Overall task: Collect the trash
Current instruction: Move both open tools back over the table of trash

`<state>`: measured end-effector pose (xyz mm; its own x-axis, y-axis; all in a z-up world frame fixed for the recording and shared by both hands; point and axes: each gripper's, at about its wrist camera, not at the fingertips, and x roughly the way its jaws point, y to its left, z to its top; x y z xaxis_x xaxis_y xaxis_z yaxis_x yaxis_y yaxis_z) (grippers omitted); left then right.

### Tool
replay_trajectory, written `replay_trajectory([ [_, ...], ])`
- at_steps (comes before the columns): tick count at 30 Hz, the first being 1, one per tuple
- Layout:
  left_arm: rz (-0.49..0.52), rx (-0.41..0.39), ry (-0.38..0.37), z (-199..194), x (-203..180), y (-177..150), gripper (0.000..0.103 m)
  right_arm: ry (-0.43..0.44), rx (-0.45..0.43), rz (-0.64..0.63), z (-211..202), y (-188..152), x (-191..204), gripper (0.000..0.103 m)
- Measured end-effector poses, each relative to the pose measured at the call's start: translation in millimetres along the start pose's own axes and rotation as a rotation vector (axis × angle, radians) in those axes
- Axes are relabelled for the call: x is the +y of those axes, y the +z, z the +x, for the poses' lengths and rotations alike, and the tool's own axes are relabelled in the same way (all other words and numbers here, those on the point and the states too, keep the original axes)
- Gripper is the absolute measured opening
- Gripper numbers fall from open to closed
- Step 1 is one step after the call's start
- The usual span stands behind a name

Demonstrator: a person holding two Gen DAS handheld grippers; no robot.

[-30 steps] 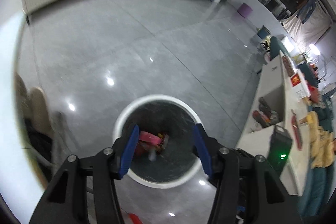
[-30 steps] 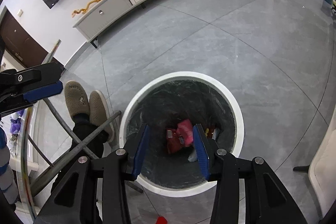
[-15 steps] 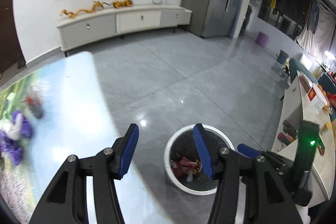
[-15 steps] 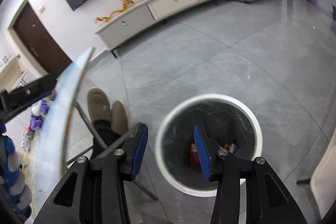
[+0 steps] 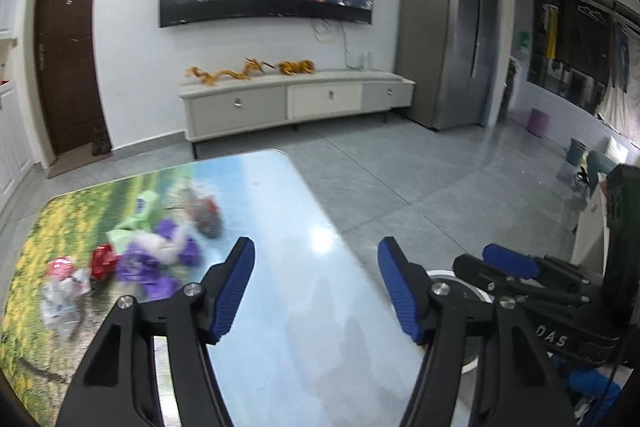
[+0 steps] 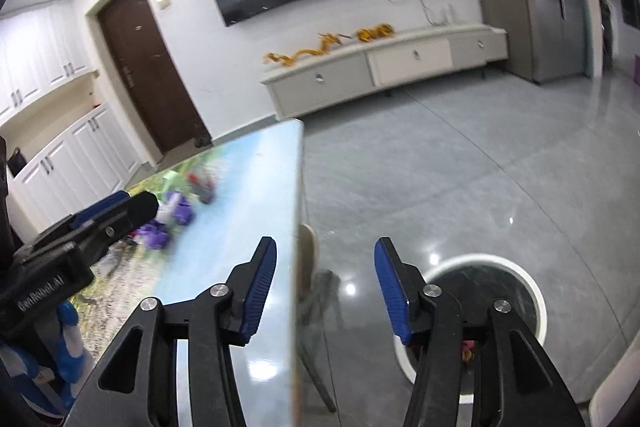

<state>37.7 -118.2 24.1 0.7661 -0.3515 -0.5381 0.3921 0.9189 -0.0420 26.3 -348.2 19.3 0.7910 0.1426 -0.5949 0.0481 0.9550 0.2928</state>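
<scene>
A heap of trash [image 5: 152, 251] lies on the left part of the picture-printed table [image 5: 304, 307]: purple and green wrappers, a red piece, clear plastic. In the right wrist view the heap of trash [image 6: 176, 215] shows past the other gripper. My left gripper [image 5: 316, 287] hovers over the table right of the heap, its jaws opening with nothing between them. My right gripper [image 6: 324, 287] hangs over the table's right edge [image 6: 298, 227], jaws opening and empty. The white-rimmed bin [image 6: 516, 287] with a dark liner stands on the floor to the right.
A slippered foot [image 6: 308, 259] and a metal table leg [image 6: 320, 379] show under the table edge. Grey tiled floor [image 5: 420, 179] stretches to a white TV cabinet [image 5: 296, 99], a wall TV and a tall fridge [image 5: 444, 43]. A brown door [image 5: 68, 59] is at the left.
Both grippers rose from above the bin and swung left toward the table; the bin slid low and right, the trash heap came into view. Both jaws stand wider than before.
</scene>
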Motion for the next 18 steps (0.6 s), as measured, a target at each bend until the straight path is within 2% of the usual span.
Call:
replay_trajectory([
  [7, -0.044, -0.029, 0.058, -26.5, 38.3, -7.9, 0.063, 0.043, -0.026, -0.082, -4.7, 0.8, 47.2, 0.051],
  [18, -0.106, -0.058, 0.084, -51.9, 75.1, -14.8, 0.064, 0.083, -0.04, -0.161, -14.3, 1.3, 98.8, 0.051],
])
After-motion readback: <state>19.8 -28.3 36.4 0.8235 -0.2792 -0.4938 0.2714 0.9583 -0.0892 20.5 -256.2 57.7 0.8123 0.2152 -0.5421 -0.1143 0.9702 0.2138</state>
